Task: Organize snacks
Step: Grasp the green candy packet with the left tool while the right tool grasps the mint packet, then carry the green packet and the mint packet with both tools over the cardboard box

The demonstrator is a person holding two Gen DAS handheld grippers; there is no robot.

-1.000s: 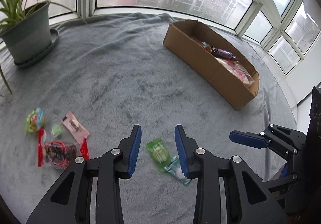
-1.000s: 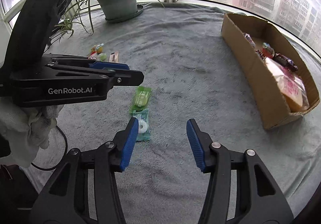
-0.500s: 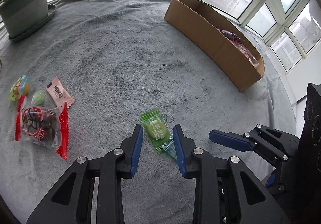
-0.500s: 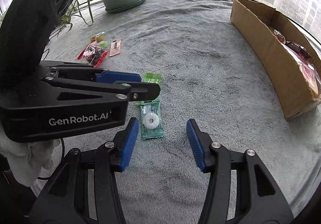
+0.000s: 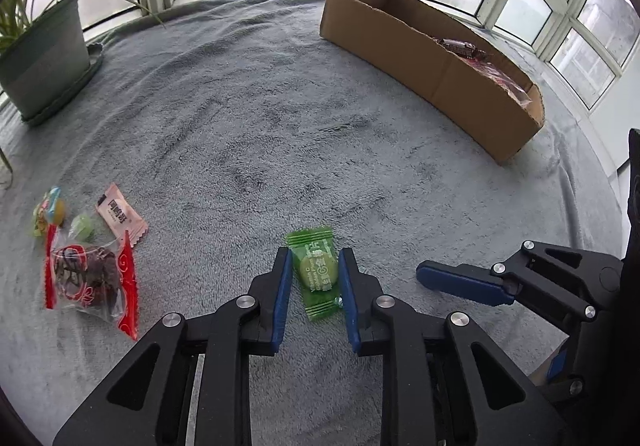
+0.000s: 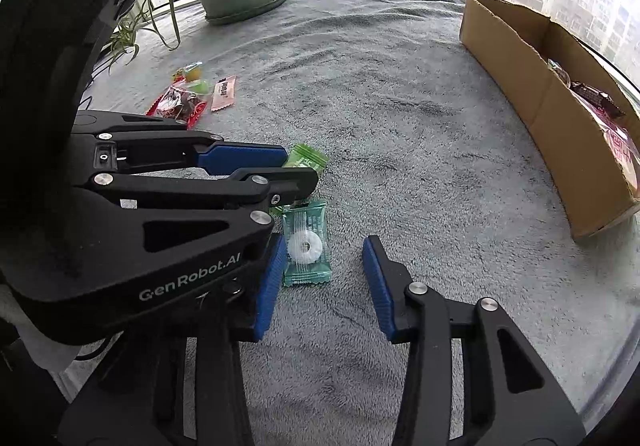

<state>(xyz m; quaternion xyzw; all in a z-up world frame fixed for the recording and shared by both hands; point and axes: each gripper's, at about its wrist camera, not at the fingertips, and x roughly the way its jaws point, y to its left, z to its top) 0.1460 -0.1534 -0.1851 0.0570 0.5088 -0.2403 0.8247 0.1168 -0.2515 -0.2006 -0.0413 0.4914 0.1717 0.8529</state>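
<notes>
My left gripper (image 5: 314,278) is low on the grey blanket with its blue pads on either side of a bright green candy packet (image 5: 316,272); the jaws stand slightly apart around it. In the right wrist view the same green packet (image 6: 306,158) lies partly hidden behind the left gripper (image 6: 276,170). My right gripper (image 6: 324,266) is open, with a teal packet holding a white ring candy (image 6: 306,246) lying just inside its left pad. A cardboard box (image 5: 432,70) with several snacks stands at the far right, also seen in the right wrist view (image 6: 560,118).
A cluster of loose snacks lies at the left: a red-edged bag (image 5: 90,278), a pink packet (image 5: 120,216), small green and yellow candies (image 5: 52,212). A potted plant (image 5: 44,58) stands far left by the window. The right gripper's finger (image 5: 464,282) shows at lower right.
My left gripper moved forward and down so the green packet now lies between its pads, which have narrowed. My right gripper came closer to the teal ring-candy packet.
</notes>
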